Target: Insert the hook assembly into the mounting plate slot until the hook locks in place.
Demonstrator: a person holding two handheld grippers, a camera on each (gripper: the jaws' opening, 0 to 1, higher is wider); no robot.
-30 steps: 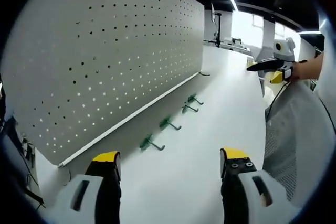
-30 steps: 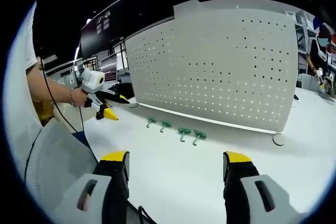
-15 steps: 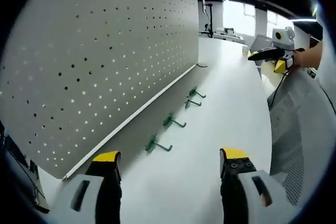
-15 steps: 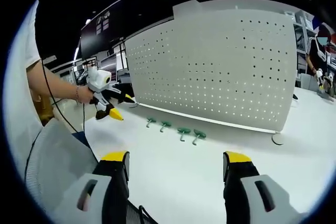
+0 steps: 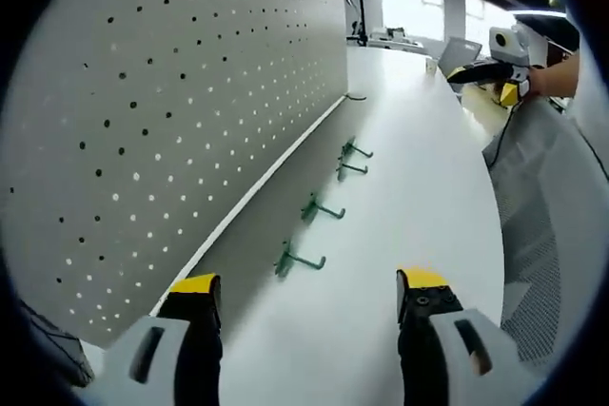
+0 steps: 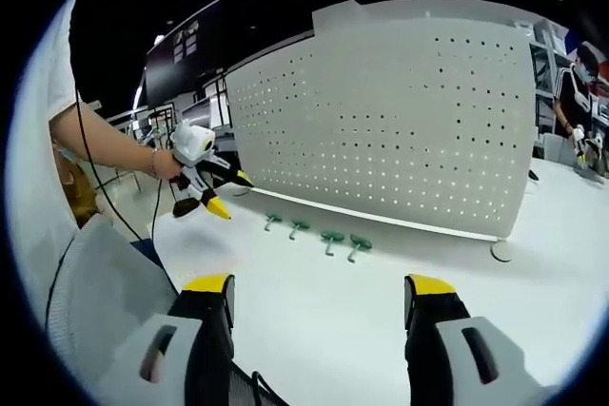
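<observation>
My left claw (image 5: 303, 297) is open and empty, its jaws spread wide above the white tabletop (image 5: 419, 197); my right claw (image 6: 317, 301) is likewise open and empty. Four green hooks lie in a row on the tabletop just in front of the foot of the upright perforated mounting plate (image 5: 171, 92). In the left gripper view the nearest hook (image 5: 293, 260) lies a little ahead of my left jaws and apart from them, with the second hook (image 5: 318, 207) beyond it. None is seated in the plate yet, so I judge the step in hand to be the approach and pick-up. I should bring the left claw down over the nearest hook, centre its shank between the jaws, and close on the shank rather than the base, leaving the insertion end free and the neighbouring hook undisturbed. My right claw should stay clear of the row.
</observation>
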